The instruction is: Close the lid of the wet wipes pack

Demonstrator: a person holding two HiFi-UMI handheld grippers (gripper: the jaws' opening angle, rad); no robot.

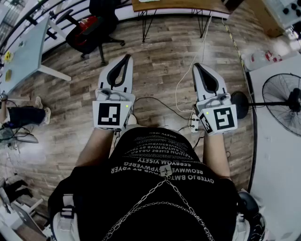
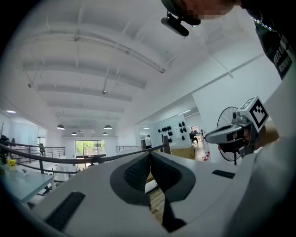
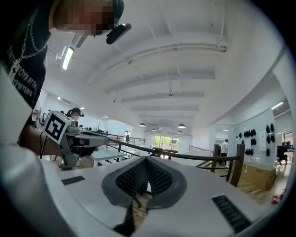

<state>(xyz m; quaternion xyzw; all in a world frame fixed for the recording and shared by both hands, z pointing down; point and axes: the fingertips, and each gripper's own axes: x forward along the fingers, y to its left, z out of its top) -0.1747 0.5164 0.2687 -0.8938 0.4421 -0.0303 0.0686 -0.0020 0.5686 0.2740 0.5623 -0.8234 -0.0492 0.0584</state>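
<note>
Though empty, both fingers (image 3: 132, 178) pairs meet.

**Q:** What sort of place is pictured here?

**A:** An open-plan office on an upper level. A wood-plank floor (image 1: 160, 61) runs beneath a black swivel chair (image 1: 91, 28), a wooden desk on thin black legs (image 1: 178, 5) and a pale tabletop (image 1: 23, 52) at left.

**Q:** What else marks it as a workplace?

**A:** A pedestal fan (image 1: 282, 96) stands at right, and a power strip (image 1: 194, 123) lies on the floor. A dark railing (image 3: 185, 156) edges the level, pendant lamps (image 3: 181, 126) hang before a bright window (image 2: 90, 148), and cardboard boxes (image 3: 261, 176) sit by a white wall.
</note>
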